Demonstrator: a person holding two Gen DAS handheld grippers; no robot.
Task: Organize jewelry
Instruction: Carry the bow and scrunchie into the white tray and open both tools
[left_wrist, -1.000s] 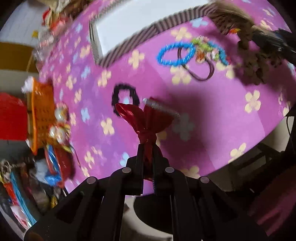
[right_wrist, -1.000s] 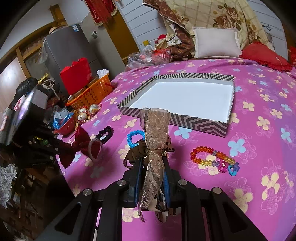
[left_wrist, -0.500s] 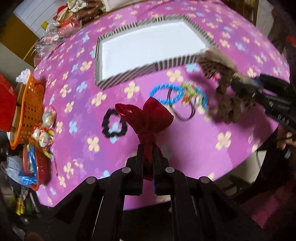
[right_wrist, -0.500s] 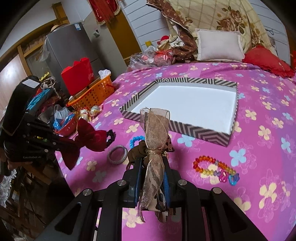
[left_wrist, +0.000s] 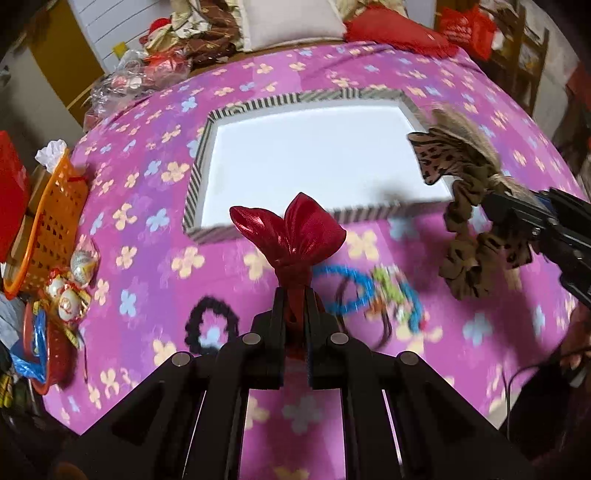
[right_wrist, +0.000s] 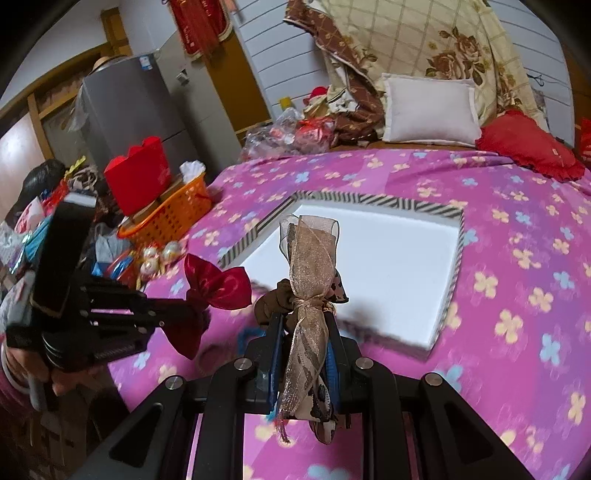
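Observation:
My left gripper (left_wrist: 294, 295) is shut on a shiny red bow (left_wrist: 291, 232) and holds it in the air just short of the near rim of the striped box (left_wrist: 258, 225). My right gripper (right_wrist: 303, 321) is shut on a brown leopard-print scrunchie with a gauze ribbon (right_wrist: 310, 258), held above the box's near corner. The box (right_wrist: 369, 201) has a white inside with nothing in it. The right gripper and its scrunchie (left_wrist: 469, 243) show at the right of the left wrist view. The left gripper with the red bow (right_wrist: 218, 280) shows at the left of the right wrist view.
On the pink flowered bedspread (left_wrist: 147, 229) lie a black scrunchie (left_wrist: 210, 325), a blue bead bracelet (left_wrist: 351, 291) and coloured beads (left_wrist: 391, 295). An orange basket (left_wrist: 48, 221) and wrapped eggs (left_wrist: 70, 291) sit at the left edge. Pillows (right_wrist: 428, 110) lie at the back.
Both grippers have moved forward toward the striped box with their hair pieces still held. The red bow now sits by the box's near rim and the scrunchie over its corner.

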